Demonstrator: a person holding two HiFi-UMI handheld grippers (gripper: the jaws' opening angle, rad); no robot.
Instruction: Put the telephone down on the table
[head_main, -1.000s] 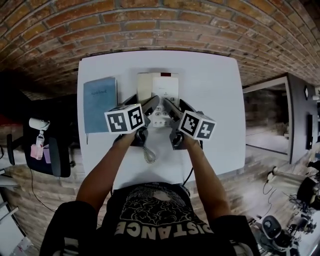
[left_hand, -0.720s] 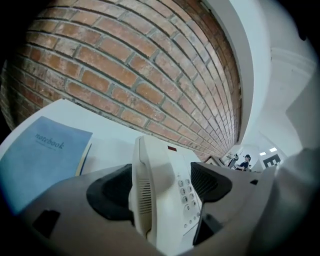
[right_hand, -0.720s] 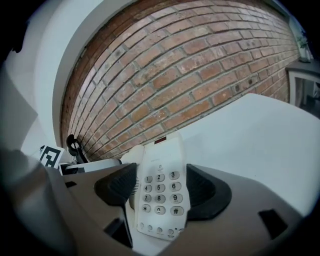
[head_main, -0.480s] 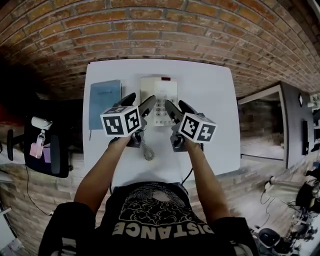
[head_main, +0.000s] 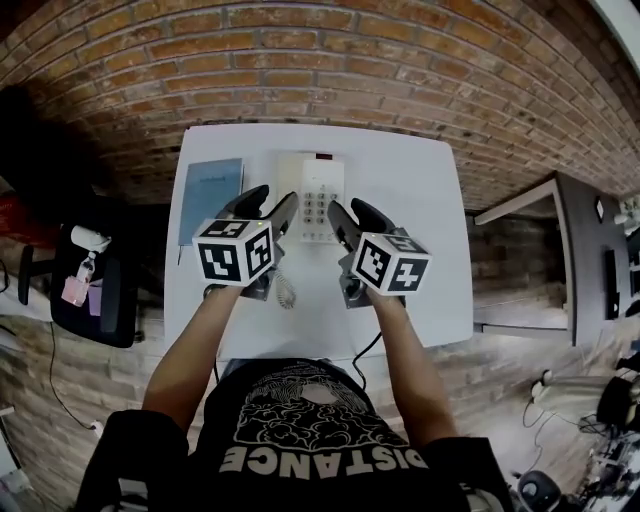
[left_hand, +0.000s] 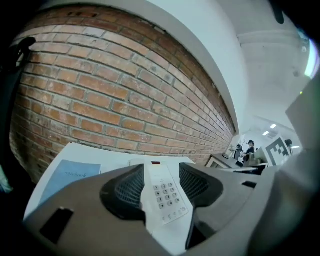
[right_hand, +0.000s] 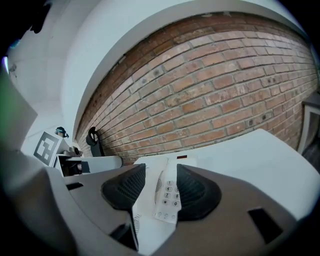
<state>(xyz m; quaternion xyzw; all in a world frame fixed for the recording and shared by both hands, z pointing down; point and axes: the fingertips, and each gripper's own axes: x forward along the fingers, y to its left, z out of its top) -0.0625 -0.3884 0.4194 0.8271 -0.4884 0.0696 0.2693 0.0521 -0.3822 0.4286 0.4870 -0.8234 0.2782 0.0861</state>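
A white telephone (head_main: 315, 195) with a keypad lies at the back middle of the white table (head_main: 420, 240), its handset along its left side. Its coiled cord (head_main: 285, 291) trails toward the front. My left gripper (head_main: 268, 214) and right gripper (head_main: 350, 216) hover side by side over the telephone's near end. Both pairs of jaws are closing and stand apart with nothing between them. In the left gripper view the telephone (left_hand: 165, 195) shows beyond the gap of the left gripper (left_hand: 160, 176). The right gripper view shows the telephone (right_hand: 169, 192) past the right gripper (right_hand: 160, 182).
A blue notebook (head_main: 210, 198) lies left of the telephone, also the notebook (left_hand: 67, 175) in the left gripper view. A brick wall (head_main: 320, 70) backs the table. A dark chair (head_main: 95, 295) stands off the left edge. A black cable (head_main: 365, 348) hangs at the front edge.
Both grippers' jaws have narrowed since the earlier frames. The head view has shifted, and the table and telephone now sit smaller in it.
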